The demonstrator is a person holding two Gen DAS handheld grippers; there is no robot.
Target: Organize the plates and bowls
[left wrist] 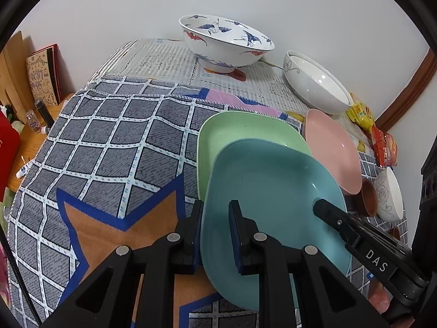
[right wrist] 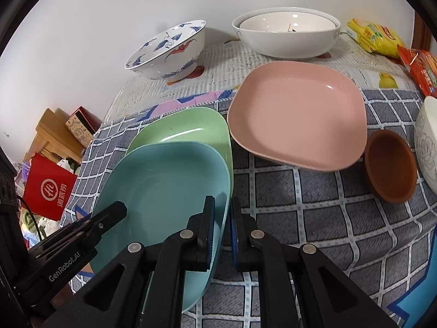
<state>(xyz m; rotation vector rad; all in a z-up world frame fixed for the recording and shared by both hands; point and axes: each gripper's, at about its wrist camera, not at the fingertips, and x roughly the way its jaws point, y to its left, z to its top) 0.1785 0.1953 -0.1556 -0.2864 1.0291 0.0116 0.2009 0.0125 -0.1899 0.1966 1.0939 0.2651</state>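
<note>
Plates and bowls lie spread over a table covered by a grey checked cloth (left wrist: 109, 142), and we hold the teal plate (left wrist: 273, 191) between our two grippers. Our left gripper (left wrist: 215, 235) is nearly closed on the plate's left rim, one finger under the edge and the other inside the dish. Our right gripper (right wrist: 222, 229) is pinched tight on the opposite rim, its pads pressed against the thin edge from both sides. In the left wrist view the right gripper reaches in from the right over the plate's far edge; in the right wrist view the left gripper comes in from the lower left.

We see the teal plate tilted and lying partly over the green plate (left wrist: 237, 128), which sits on the cloth just behind it. The pink plate (right wrist: 297, 114) rests on the cloth beside the green one, to its right and apart from the teal one. Near the pink plate's right edge stands a small brown bowl (right wrist: 390, 164), and next to that a white bowl with a rose pattern (right wrist: 426, 142), partly cut off at the frame edge.

Toward the wall, on a pale striped mat (left wrist: 169, 60), we see a blue-and-white bowl painted with cranes (left wrist: 224, 41). To its right sits a large white bowl (right wrist: 286, 38) with a smaller white bowl nested inside it. Yellow and red snack packets (right wrist: 387, 43) lie at the table's far right corner.
</note>
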